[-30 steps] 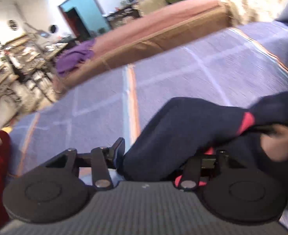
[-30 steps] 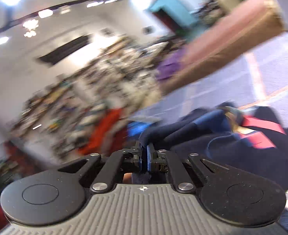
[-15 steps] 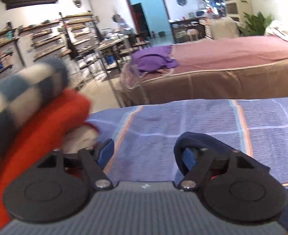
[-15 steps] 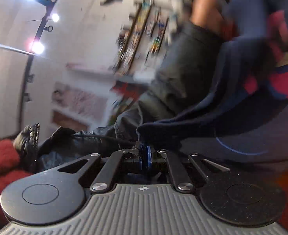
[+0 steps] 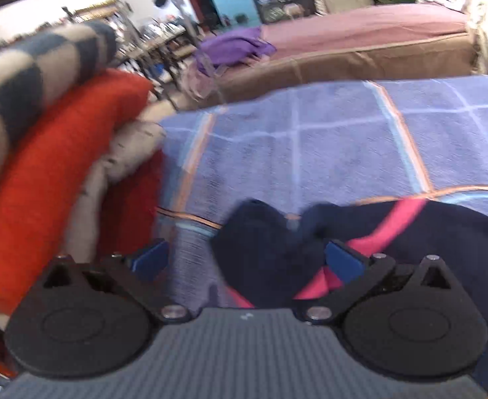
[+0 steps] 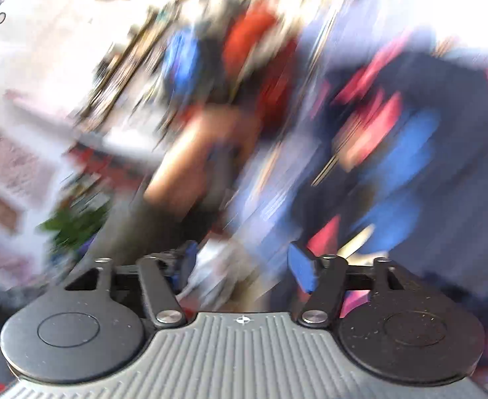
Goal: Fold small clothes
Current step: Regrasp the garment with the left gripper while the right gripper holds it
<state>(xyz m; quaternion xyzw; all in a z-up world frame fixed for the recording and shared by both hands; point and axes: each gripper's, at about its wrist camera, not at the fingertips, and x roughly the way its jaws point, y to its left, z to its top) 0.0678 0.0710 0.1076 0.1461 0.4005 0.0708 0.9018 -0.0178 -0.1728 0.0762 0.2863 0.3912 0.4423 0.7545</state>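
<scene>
A navy garment with pink trim [image 5: 393, 232] lies on the blue checked cover [image 5: 310, 153], spread to the right in the left wrist view. My left gripper [image 5: 247, 261] is open, and a fold of the garment lies between its blue pads without being pinched. The right wrist view is badly blurred. It shows the navy, pink and blue garment [image 6: 410, 139] at the right and a bare forearm [image 6: 184, 163] in the middle. My right gripper [image 6: 244, 267] is open and empty, its blue pads apart.
A stack of folded clothes, striped grey-blue on top [image 5: 38, 66] and red below [image 5: 51, 179], stands close on the left. A brown bed with a pink cover [image 5: 360, 40] and a purple cloth [image 5: 234, 45] stands behind.
My right gripper was shut on the navy cloth and has now opened and let it go. My left gripper stays open, and the garment now lies flatter on the cover.
</scene>
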